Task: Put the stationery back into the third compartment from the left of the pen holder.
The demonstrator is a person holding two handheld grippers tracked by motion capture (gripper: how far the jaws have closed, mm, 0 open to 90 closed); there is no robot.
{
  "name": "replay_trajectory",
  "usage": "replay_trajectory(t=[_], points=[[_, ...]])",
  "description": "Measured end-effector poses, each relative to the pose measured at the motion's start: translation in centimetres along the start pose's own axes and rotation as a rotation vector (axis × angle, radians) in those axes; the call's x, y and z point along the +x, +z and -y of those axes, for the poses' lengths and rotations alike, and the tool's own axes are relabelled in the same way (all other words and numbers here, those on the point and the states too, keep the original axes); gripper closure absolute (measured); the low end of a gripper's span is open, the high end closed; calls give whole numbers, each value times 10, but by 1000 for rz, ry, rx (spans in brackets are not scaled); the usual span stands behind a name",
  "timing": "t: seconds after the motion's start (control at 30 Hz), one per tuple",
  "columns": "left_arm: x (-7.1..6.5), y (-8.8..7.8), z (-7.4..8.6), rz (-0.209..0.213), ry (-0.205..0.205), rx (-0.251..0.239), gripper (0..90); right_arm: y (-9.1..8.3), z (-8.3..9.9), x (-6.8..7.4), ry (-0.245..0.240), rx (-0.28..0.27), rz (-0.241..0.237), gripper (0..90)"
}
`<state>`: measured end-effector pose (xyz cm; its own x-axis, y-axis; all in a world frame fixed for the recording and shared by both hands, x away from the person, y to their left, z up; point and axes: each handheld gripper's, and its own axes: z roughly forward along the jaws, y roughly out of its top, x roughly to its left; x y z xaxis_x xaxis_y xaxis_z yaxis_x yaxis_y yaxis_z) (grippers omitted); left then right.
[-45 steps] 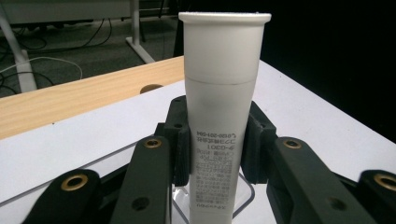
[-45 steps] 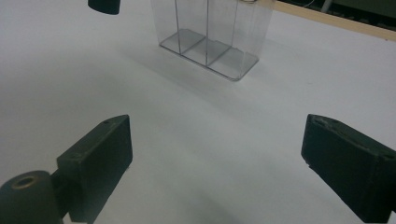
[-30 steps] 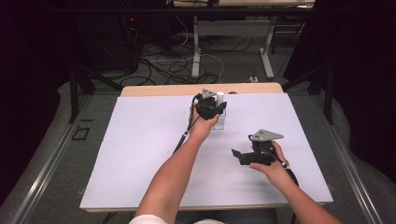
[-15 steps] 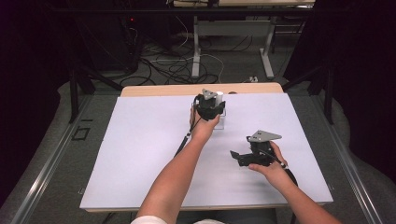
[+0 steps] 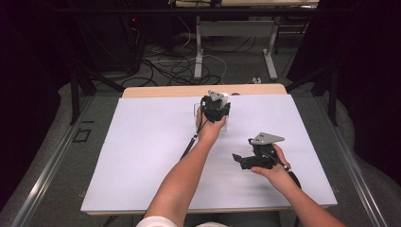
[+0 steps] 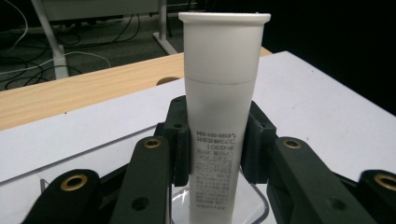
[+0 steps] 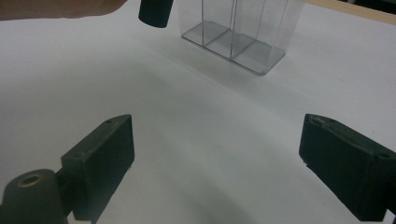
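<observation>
High view showed the left gripper (image 5: 216,105) at the table's far edge, over a clear plastic compartment box (image 5: 223,124), and the right gripper (image 5: 248,158) well apart, low over the white table sheet (image 5: 142,156). Left gripper view had the jaws clamped on a white plastic tube (image 6: 218,107), upright, cap end up, its bottom inside the box. Right gripper view showed jaws spread wide, nothing between them, facing the box (image 7: 236,35).
</observation>
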<state>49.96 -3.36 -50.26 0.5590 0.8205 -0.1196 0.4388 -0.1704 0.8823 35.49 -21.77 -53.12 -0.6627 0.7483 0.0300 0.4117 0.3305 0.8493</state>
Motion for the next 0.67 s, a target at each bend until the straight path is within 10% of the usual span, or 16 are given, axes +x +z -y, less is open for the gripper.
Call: replay_trajectory(t=[0.67], points=[[3, -60, -5, 13, 6, -13, 321, -2, 1, -6, 23, -2, 26, 98]])
